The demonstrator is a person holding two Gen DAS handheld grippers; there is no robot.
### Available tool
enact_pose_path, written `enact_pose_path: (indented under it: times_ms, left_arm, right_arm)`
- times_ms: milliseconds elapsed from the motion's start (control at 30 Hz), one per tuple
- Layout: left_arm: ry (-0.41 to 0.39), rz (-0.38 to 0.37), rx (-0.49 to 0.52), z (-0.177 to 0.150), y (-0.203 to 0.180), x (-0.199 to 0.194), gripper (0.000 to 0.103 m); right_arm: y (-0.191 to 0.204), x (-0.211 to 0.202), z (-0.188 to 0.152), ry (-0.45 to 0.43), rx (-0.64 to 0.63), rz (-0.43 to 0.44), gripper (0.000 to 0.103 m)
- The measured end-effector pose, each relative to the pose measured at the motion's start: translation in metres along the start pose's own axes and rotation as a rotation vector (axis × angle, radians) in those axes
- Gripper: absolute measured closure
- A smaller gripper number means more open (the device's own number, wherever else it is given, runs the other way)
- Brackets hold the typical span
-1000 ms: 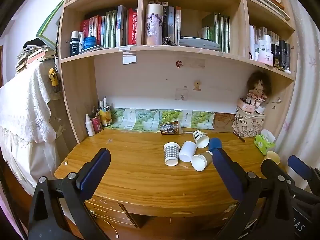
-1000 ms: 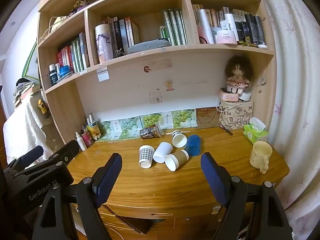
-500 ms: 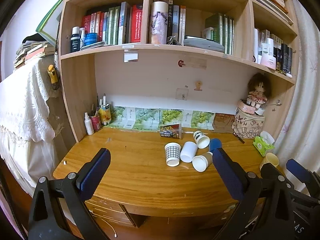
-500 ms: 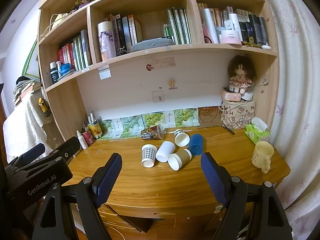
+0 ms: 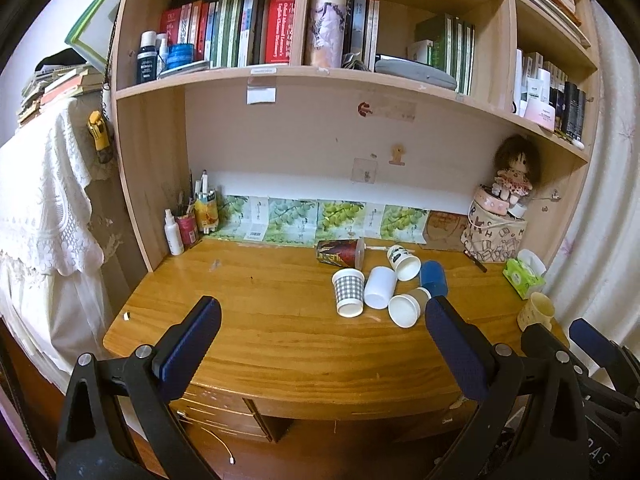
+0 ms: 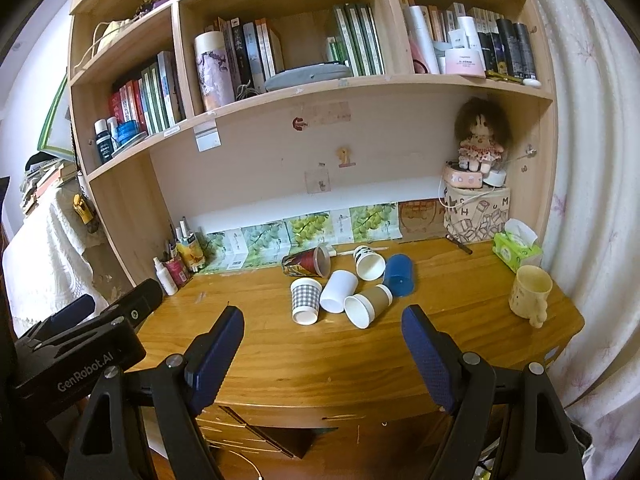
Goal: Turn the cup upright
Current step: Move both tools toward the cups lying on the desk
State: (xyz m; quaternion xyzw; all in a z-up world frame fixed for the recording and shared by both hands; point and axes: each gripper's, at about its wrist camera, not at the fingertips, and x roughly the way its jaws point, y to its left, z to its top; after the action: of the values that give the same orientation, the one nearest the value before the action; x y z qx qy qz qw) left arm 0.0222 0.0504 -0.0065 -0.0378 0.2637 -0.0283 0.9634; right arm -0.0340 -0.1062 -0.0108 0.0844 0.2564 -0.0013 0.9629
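Several cups lie tipped on the wooden desk (image 5: 260, 320): a checked cup (image 5: 349, 294) (image 6: 305, 302), a white cup (image 5: 380, 287) (image 6: 338, 291), a brown cup (image 5: 409, 307) (image 6: 367, 304), a black-and-white cup (image 5: 403, 263) (image 6: 369, 263), a blue cup (image 5: 433, 278) (image 6: 399, 275) and a dark red cup (image 5: 340, 253) (image 6: 306, 262). My left gripper (image 5: 320, 348) is open and empty, before the desk's front edge. My right gripper (image 6: 322, 354) is open and empty, also short of the cups.
A cream mug (image 6: 530, 294) stands upright at the desk's right end beside a green tissue pack (image 6: 516, 246). Bottles and pens (image 5: 192, 220) stand at the back left. A doll (image 6: 480, 140) sits on a box at back right. Bookshelves hang above.
Both grippers have drifted slightly toward the desk, so the cups look a little larger. The cups have not moved and both grippers stay open.
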Motion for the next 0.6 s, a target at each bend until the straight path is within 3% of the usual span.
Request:
enact_pose_path:
  times_ms: [600]
  left_arm:
    - [0.083, -0.038, 0.004, 0.0, 0.013, 0.029, 0.001]
  right_arm:
    - [0.015, 0.016, -0.005, 0.046, 0.035, -0.013, 0.021]
